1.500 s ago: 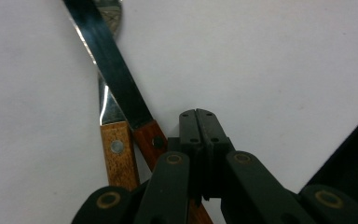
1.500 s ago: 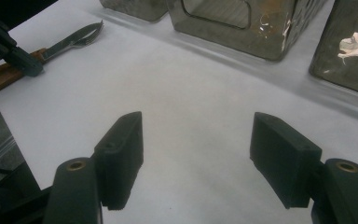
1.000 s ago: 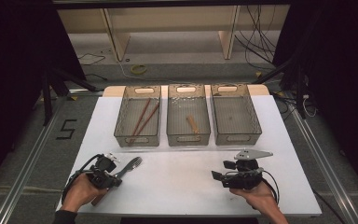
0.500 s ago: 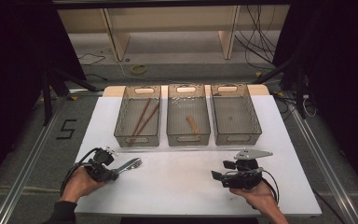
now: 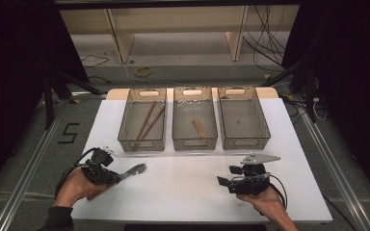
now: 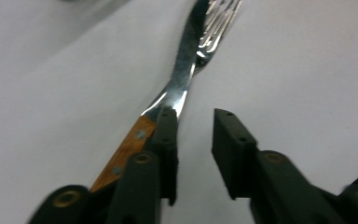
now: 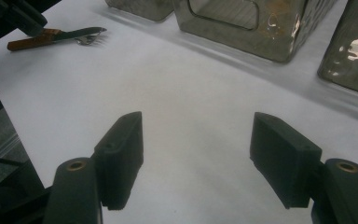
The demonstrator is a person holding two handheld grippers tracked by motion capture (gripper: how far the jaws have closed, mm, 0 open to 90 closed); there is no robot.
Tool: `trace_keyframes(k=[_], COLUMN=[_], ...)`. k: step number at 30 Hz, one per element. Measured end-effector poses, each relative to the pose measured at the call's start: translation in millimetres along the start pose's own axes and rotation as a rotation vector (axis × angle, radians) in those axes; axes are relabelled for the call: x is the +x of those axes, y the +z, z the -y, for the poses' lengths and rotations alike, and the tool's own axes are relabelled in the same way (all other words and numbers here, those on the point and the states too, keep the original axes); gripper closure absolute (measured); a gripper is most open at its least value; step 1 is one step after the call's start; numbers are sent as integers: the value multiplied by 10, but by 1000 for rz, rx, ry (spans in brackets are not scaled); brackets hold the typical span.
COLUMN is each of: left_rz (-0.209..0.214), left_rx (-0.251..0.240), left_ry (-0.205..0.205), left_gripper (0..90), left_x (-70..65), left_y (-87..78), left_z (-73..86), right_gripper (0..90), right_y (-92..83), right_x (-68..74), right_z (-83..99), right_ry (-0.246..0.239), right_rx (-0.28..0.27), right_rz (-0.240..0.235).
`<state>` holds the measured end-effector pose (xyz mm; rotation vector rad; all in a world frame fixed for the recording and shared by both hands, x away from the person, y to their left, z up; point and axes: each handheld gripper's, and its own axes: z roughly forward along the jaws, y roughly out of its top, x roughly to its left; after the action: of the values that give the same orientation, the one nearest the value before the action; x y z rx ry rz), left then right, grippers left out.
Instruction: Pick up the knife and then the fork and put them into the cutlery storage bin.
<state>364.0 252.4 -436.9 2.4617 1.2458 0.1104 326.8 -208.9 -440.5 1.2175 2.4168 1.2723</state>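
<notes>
The left gripper (image 6: 193, 140) has just been opening its fingers (image 6: 168, 140), and a clear gap now stands between them. The fork (image 6: 182, 79) lies beside the left finger rather than inside the gap: its wooden, riveted handle runs along the outer side of that finger, and the steel neck and tines stretch away over the white tabletop (image 6: 307, 70). Whether the finger touches the handle cannot be told; nothing presses on the fork, so it is released.

In the high view the left gripper (image 5: 107, 169) sits in the person's left hand (image 5: 77, 185) near the front left corner of the tabletop (image 5: 183, 192), with the fork (image 5: 134, 170) pointing away from it towards the right.

The right gripper (image 7: 196, 154) holds its fingers (image 7: 121, 149) spread wide, with bare tabletop between them. In the high view it (image 5: 224, 182) rests in the right hand (image 5: 267, 202) at the front right, well apart from the fork.

Farther back three clear bins stand in a row: the left bin (image 5: 125, 130) holds chopsticks (image 5: 147, 122), the middle bin (image 5: 178, 130) a short wooden piece (image 5: 199, 128), and the right bin (image 5: 262, 127) stands next to it.
</notes>
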Motion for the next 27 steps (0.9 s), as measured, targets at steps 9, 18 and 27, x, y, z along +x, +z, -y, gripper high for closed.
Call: trace_keyframes(k=[9,18,27], left_rz=[-15,-25,-59], left_rx=[26,100,143], left_ry=[39,79,85], left_gripper=[384,392,496], left_x=[53,61,128], left_y=[-62,11,52], left_z=[164,289,353], right_gripper=[355,355,355], right_y=[-11,-11,-10], right_x=[12,27,27], right_z=[-4,-7,-7], right_ry=[-4,-8,-9], right_rx=[-3,1,0], right_rz=[0,-2,-4])
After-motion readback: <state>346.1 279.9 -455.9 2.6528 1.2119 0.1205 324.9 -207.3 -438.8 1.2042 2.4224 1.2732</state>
